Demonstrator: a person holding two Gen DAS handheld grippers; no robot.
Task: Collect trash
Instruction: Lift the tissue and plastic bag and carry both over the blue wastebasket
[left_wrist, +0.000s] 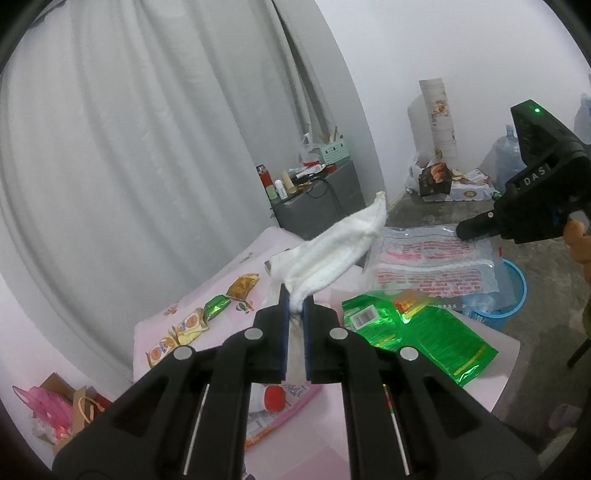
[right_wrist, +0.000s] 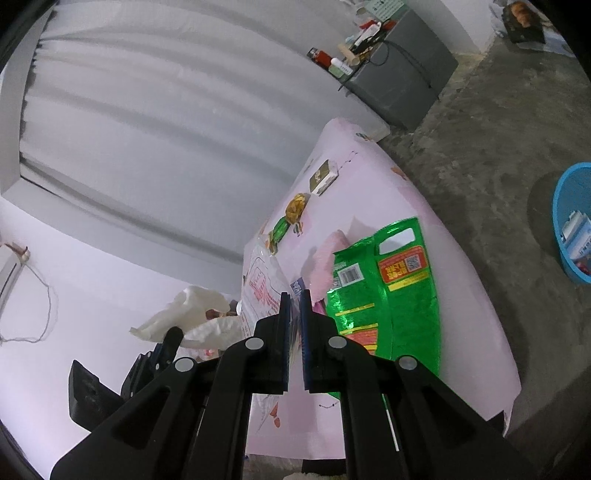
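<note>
A pink-covered bench (left_wrist: 491, 343) stood beside a round blue plastic basket (left_wrist: 515, 291). Left gripper (left_wrist: 295, 306) pinched a crumpled white tissue (left_wrist: 332, 254); right gripper (right_wrist: 294, 306) pinched a clear printed plastic bag (left_wrist: 432, 258). Both likely needed carrying over that basket.

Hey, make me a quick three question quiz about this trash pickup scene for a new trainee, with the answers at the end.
1. True or false: the left gripper is shut on a white cloth.
2. What does the right gripper hold? A) the green bag B) a clear printed plastic bag C) nothing
3. Fill in: the blue basket stands on the ____ beside the table.

Key: 1 true; 2 B; 3 floor
</note>
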